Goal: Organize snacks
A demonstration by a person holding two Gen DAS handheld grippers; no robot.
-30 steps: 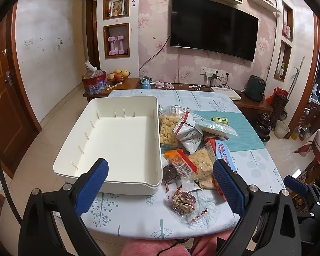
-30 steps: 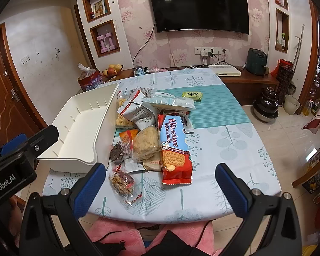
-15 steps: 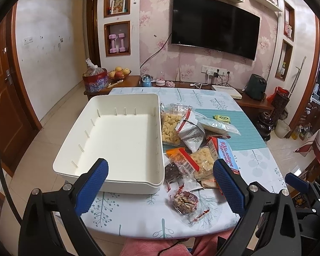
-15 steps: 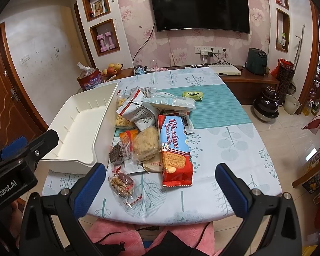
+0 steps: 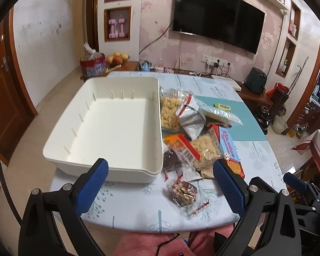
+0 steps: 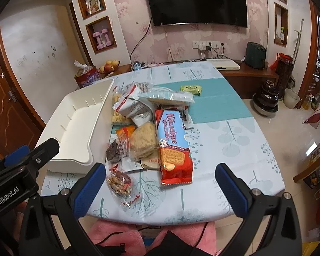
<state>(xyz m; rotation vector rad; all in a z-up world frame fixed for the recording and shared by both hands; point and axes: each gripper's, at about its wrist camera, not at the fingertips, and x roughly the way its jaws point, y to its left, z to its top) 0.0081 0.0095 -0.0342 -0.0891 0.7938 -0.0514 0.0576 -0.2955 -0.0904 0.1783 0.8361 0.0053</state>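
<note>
Two grippers hang above the near edge of the table point(image 6: 234, 140), both with jaws spread wide and nothing between the blue pads.

At the left sits a white bin point(image 5: 108, 125), empty inside, with small ribs along its walls. In the left wrist view the left gripper point(image 5: 160, 181) frames the bin's near right corner and the closest snack; the left pad point(image 5: 91, 183) overlaps the bin's front wall in the picture, though whether it touches I cannot tell.

Just right of the bin lies the snack pile. Nearest the grippers is a clear nut bag point(image 6: 119, 182), apart from the rest and close to the table edge; it lies between the left gripper's jaws in that view, and just inside the left pad point(image 6: 89, 189) of the right gripper point(image 6: 160, 189). Behind it are a dark chocolate pack point(image 6: 113, 151), an orange pack point(image 6: 122, 135) and a round cracker bag point(image 6: 144, 143), touching one another. Further back a puff bag point(image 5: 169, 114) lies against the bin wall, with a grey pouch point(image 6: 136, 108) resting partly on it.

Right of these lies a long red biscuit pack point(image 6: 173, 147), its near end centred ahead of the right gripper's gap. Beyond it are a pale wafer pack point(image 6: 169, 97) and, well back on the teal mat point(image 6: 219, 104), a small green packet point(image 6: 191, 89).
</note>
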